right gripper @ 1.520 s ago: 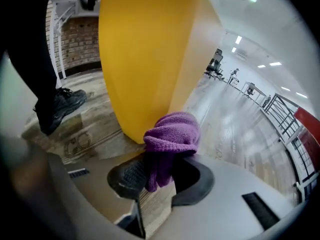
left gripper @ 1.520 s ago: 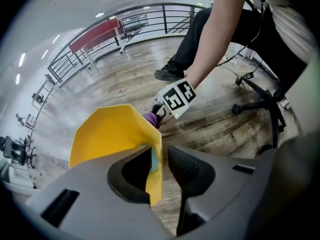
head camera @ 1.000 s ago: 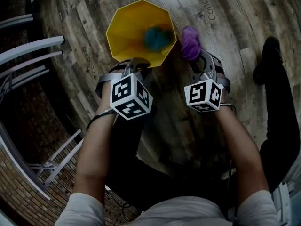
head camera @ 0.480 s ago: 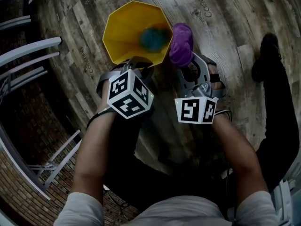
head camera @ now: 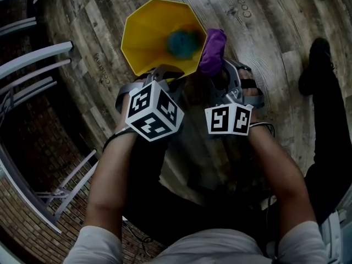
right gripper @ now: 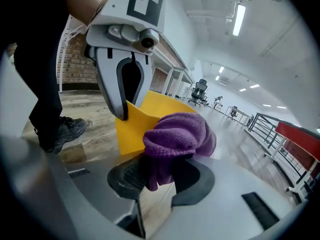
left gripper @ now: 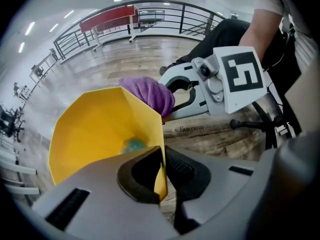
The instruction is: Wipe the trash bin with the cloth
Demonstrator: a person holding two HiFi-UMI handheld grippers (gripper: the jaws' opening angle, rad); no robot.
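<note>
- The yellow trash bin (head camera: 144,43) stands on the wooden floor (head camera: 269,26) in the upper middle of the head view, with its open mouth turned toward the camera.
- The left tongs (left gripper: 162,171) are clenched on the bin's rim. The thin yellow wall runs straight between the two dark pads, at the bin's lower edge in the head view.
- The right tongs (right gripper: 160,176) are grasping the purple cloth (right gripper: 177,134). A bunched wad bulges above the jaws and a short tail hangs down between the pads.
- In the head view the cloth sits right against the bin's right outer wall, just below the rim's upper right corner.
- A teal thing (head camera: 184,42) lies deep inside the bin, too blurred to tell what it is.
- The two marker cubes sit side by side in the middle of the head view, near each other, and the person's forearms reach up to them from the bottom of the frame.
- A dark shoe (head camera: 318,65) shows at the right edge of the head view, and pale railings (head camera: 33,54) curve along the left edge.
</note>
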